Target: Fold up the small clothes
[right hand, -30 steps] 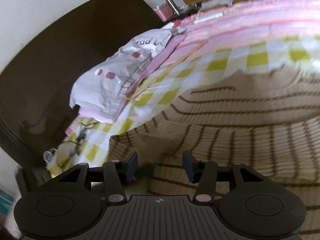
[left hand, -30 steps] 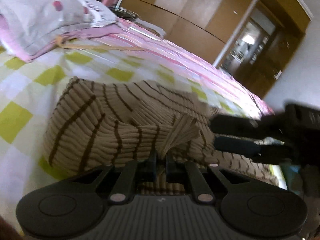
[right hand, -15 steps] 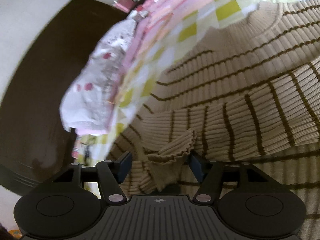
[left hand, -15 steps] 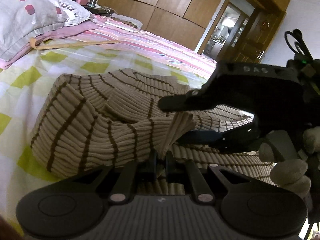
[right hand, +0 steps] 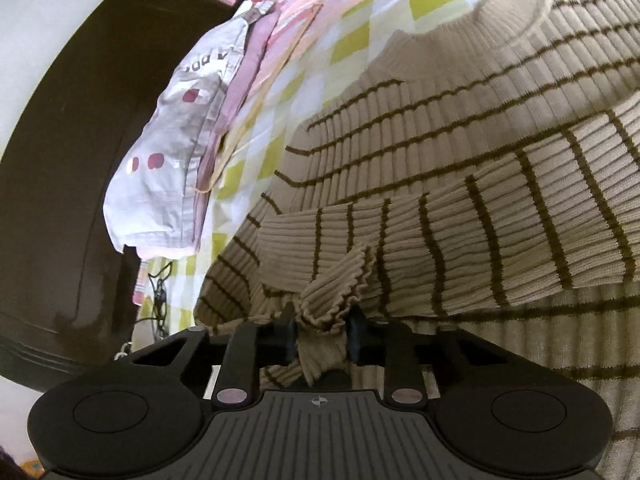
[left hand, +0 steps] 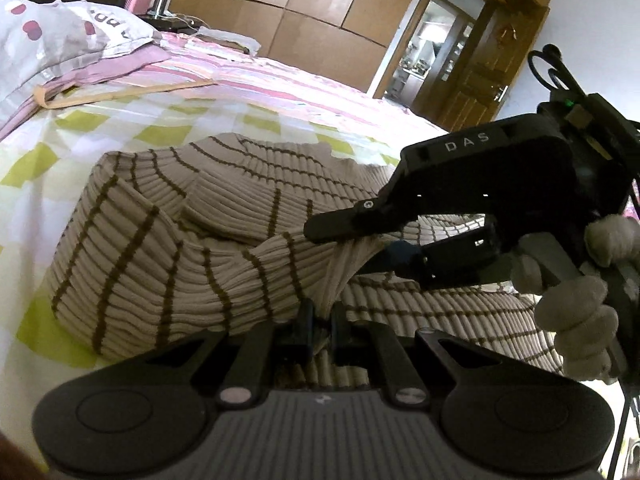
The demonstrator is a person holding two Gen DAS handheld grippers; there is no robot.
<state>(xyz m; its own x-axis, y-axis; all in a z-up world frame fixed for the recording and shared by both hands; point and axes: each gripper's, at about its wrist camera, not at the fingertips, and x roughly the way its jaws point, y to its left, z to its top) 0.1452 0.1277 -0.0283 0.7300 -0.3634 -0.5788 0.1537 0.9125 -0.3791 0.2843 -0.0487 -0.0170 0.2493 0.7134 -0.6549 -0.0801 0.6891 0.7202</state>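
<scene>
While the striped sweater (left hand: 168,264) lay spread on the checked bed cover (left hand: 120,132) right in front of both tools, the folding was in the middle of a sleeve step. The left gripper (left hand: 320,330) was pinched tight on a bunch of the knit, just past its own tips. The right gripper (right hand: 320,336) had just been closing, and the ribbed cuff (right hand: 340,280) of the sleeve sat squeezed between its jaws, so it looked like it had hold of the cuff. In the left view, the right tool reached in from the right side, with a gloved hand (left hand: 576,300) behind it, and its tips were very close to the left tool's tips. It seemed that the next move would be to lift the sleeve and lay it flat across the body of the sweater. That would call for both tools to keep their hold and move together, so the soft knit did not slip or bunch up. A spotted pillow (left hand: 60,40) lay far ahead and to the left of the left tool, with a thin tan hanger (left hand: 120,94) beside it, well apart from the sweater. Wooden wardrobes (left hand: 320,4) stood far behind. Nothing lay on the sweater itself, but the two tools were so close that they could bump.
</scene>
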